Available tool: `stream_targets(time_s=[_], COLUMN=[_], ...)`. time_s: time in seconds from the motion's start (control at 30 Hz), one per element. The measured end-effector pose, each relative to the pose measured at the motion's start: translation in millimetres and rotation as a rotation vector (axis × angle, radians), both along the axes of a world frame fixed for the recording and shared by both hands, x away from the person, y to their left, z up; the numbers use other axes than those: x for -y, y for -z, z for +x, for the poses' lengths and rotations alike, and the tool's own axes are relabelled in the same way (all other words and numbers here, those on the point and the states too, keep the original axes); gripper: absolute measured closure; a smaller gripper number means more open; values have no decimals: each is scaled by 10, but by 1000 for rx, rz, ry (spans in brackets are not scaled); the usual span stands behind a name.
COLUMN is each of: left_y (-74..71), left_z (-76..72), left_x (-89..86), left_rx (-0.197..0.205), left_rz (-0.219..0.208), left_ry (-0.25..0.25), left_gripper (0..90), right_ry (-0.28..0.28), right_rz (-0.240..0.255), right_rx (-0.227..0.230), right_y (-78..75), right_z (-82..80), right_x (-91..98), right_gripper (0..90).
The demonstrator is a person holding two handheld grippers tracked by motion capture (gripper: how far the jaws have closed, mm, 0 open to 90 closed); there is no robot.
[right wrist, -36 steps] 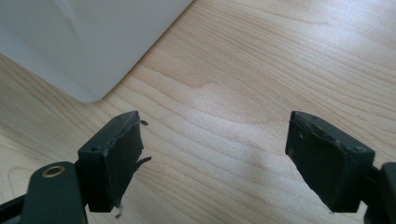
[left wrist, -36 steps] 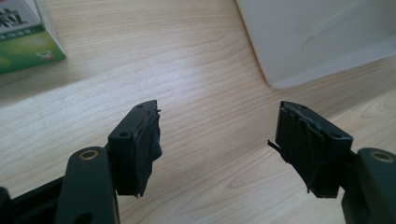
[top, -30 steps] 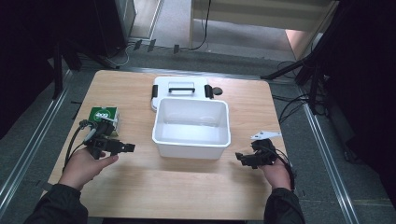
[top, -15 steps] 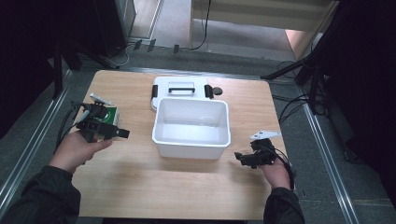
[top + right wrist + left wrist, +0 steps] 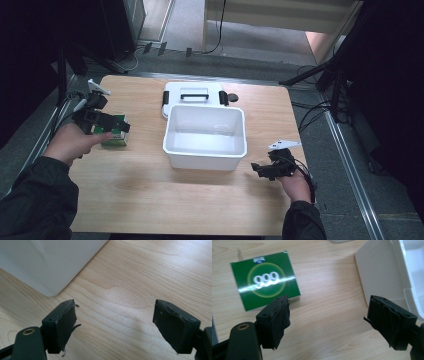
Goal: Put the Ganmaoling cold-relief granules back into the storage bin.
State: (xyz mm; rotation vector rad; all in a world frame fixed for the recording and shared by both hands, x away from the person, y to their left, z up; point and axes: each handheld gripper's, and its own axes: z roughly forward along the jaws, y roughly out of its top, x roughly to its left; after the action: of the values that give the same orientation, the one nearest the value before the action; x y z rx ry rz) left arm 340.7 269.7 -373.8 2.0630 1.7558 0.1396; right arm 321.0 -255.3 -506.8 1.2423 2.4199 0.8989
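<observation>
A flat green box printed with "999" lies on the wooden table left of a white plastic bin. My left gripper hovers just above the box, open, its jaws wide apart with bare table between them and the box just beyond the left jaw. At the table's right front my right gripper rests low by the bin's front right corner, open and empty.
The bin's white lid with a handle and black latches lies flat behind the bin. A small dark round object sits beside the lid. The table stands on a floor with cables at the back.
My left hand has carried its gripper back and to the left, from the table's front left to over the green box. The right gripper has stayed put.
</observation>
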Motion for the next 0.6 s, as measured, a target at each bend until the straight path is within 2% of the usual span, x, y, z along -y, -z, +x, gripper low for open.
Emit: stream_targets(time_s=[0.2,0.27,0.33,0.6], left_y=[-16,0,16,156], left_z=[141,224,256,541], left_x=[-102,-143,-154,-327], left_rx=[-21,-46,-50,-139], left_rz=[26,19,27,70], left_ry=[-28,-50,-64,-141], left_gripper=[163,145,141,122], right_ry=[-4,-4,-4,-8], right_rz=[0,3,3,3], right_rx=[1,1,1,1], right_y=[-1,-5,-5,-5], right_z=[2,1,1,4], right_x=[-6,-10,-10,-13], right_gripper=[190,190,190,190])
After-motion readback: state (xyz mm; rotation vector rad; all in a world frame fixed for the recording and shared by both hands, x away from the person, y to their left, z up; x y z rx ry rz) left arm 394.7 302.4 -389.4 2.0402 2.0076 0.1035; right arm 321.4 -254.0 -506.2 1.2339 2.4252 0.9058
